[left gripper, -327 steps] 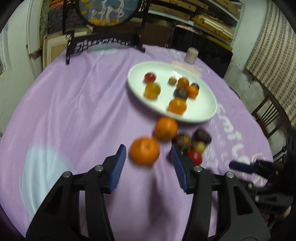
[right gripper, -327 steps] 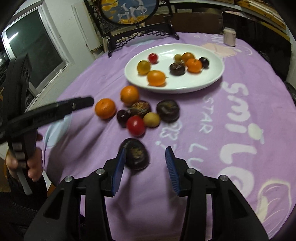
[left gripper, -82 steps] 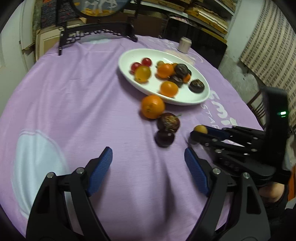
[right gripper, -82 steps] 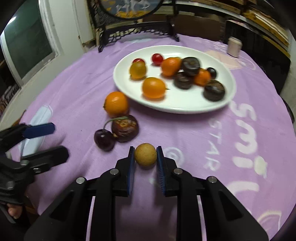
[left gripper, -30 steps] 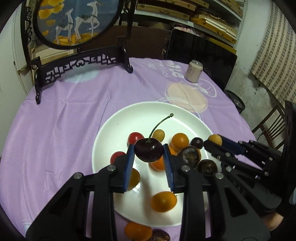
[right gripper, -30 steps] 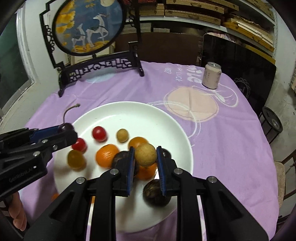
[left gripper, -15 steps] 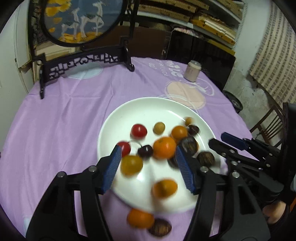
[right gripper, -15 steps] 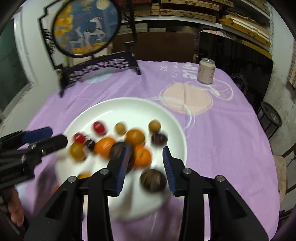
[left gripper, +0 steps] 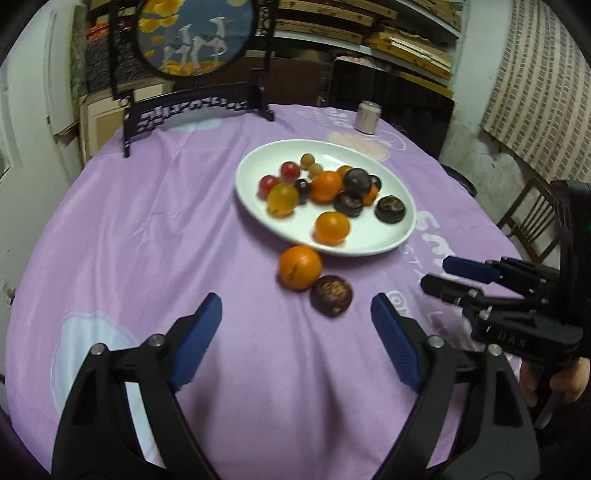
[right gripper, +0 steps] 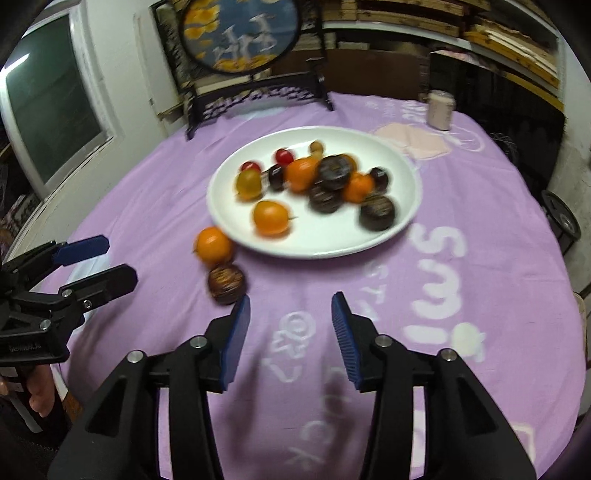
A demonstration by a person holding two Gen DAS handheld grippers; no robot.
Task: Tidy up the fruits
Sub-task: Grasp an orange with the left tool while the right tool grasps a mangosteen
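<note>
A white oval plate (left gripper: 402,236) (right gripper: 410,206) holds several fruits: oranges, red cherry tomatoes, dark passion fruits, small longans and a cherry. An orange (left gripper: 299,266) (right gripper: 214,245) and a dark brown passion fruit (left gripper: 331,295) (right gripper: 226,283) lie on the purple cloth just in front of the plate. My left gripper (left gripper: 295,347) (right gripper: 88,262) is open and empty, a little short of the two loose fruits. My right gripper (right gripper: 290,339) (left gripper: 448,275) is open and empty, to the right of the passion fruit.
A round purple tablecloth (left gripper: 147,221) covers the table. A dark carved stand with a round painted screen (left gripper: 192,33) is at the far edge. A small pale can (left gripper: 365,116) (right gripper: 440,109) stands beyond the plate. A wooden chair (left gripper: 532,218) is at the right.
Both grippers let go of their fruits over the plate, the cherry and the longan, then drew back and down toward the near side of the table with jaws opened wider.
</note>
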